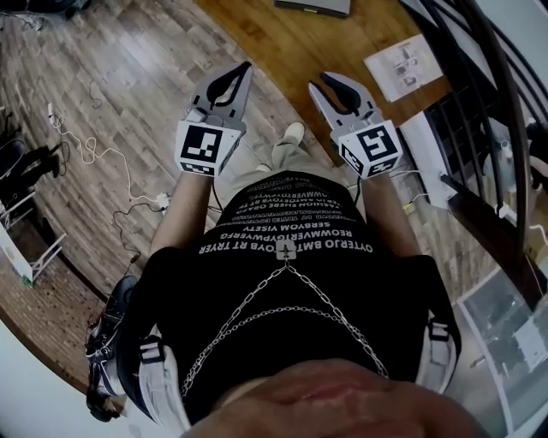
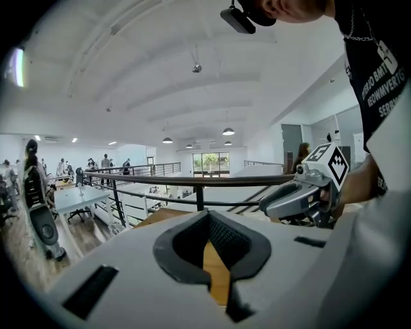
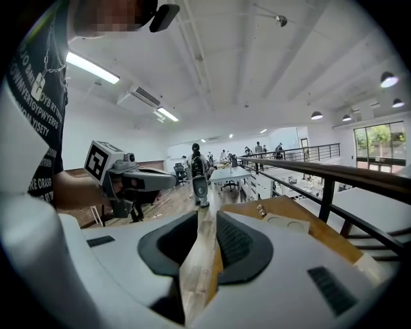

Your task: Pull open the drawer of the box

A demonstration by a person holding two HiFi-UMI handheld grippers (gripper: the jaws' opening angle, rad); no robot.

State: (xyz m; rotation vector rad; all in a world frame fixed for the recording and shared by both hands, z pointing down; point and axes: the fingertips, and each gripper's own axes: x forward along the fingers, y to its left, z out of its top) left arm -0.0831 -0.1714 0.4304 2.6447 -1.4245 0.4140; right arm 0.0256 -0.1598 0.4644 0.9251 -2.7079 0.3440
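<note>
Wood-plank flooring (image 1: 128, 77) spreads beneath an orange-brown wooden table (image 1: 274, 43). Held side by side before it, the grey left gripper (image 1: 247, 67) has its jaw tips together on nothing. The grey right gripper (image 1: 318, 81) has its jaws slightly parted and empty. A flat grey object (image 1: 312, 6) on the table's far side is cropped, so I cannot tell whether it is the drawer box.

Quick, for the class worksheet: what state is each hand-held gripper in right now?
Left hand-held gripper: closed, jaw tips together, holding nothing.
Right hand-held gripper: slightly open, narrow gap between the jaws, holding nothing.
</note>
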